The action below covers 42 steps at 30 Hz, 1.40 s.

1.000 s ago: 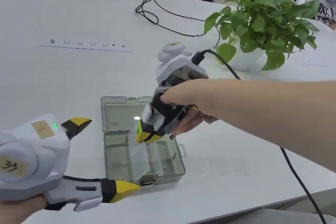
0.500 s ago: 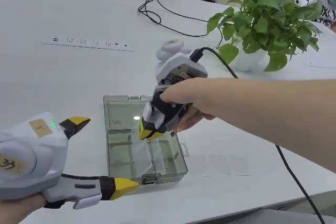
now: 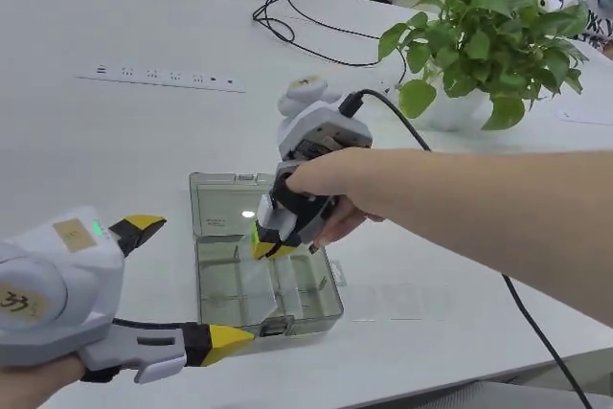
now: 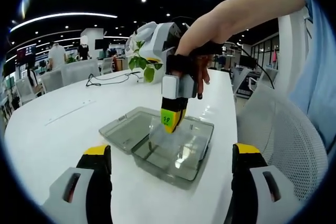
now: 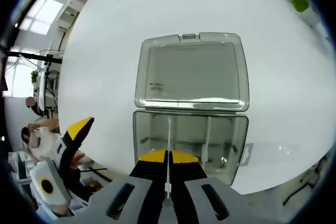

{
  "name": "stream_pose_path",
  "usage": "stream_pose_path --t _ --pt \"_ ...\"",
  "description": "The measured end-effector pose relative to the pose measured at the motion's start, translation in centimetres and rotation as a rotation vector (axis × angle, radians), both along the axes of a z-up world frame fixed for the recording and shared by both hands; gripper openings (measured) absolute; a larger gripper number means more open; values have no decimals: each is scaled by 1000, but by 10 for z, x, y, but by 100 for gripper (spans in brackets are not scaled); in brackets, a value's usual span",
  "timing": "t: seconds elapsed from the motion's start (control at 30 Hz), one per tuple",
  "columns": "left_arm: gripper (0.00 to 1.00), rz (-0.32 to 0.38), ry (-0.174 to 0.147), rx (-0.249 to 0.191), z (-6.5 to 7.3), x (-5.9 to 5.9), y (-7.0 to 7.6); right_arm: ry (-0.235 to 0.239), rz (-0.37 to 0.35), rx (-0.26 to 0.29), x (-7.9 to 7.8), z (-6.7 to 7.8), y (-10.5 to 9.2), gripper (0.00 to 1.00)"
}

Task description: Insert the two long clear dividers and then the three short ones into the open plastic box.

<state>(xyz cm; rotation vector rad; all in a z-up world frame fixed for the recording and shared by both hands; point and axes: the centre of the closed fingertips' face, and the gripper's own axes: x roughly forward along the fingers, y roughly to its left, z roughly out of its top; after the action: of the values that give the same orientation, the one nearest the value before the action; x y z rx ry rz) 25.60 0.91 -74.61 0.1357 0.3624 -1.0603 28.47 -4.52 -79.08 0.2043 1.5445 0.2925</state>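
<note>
downward, right gripper (image 3: 271, 248) with divider (image 3: 257, 283) in box (image 3: 331, 306)

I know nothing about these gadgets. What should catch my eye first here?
The right gripper, yellow-tipped and shut on a clear divider, points down into the open plastic box in the middle. The left gripper hangs open at the near left, and a leafy potted plant stands at the far right.

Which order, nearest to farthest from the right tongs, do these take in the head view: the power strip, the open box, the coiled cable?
1. The open box, directly under the right tongs and their divider.
2. The power strip, back left.
3. The coiled cable, farther back again.
</note>
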Motion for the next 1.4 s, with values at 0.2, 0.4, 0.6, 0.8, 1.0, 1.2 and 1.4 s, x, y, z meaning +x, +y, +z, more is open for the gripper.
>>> stream_pose_path --t 0.2,0.4,0.6,0.8,1.0,1.2,1.4 --pt "97 3 2 1 -1 1 1 2 -1 -1 -2 -1 0 2" --pt "96 2 3 1 -1 0 1 7 -3 -5 -3 -4 2 2" --pt "96 3 10 4 -3 -2 1 13 -2 -10 -3 -4 2 2" --pt "95 7 14 5 -4 -3 3 15 16 -19 -4 -6 4 2" --pt "95 14 21 2 -5 -3 5 16 31 -28 -4 -6 4 2" --pt "94 17 20 0 -5 -3 6 18 53 -42 -3 -6 5 2" --pt "94 20 22 -4 -5 -2 6 13 109 -85 -3 -7 9 2"
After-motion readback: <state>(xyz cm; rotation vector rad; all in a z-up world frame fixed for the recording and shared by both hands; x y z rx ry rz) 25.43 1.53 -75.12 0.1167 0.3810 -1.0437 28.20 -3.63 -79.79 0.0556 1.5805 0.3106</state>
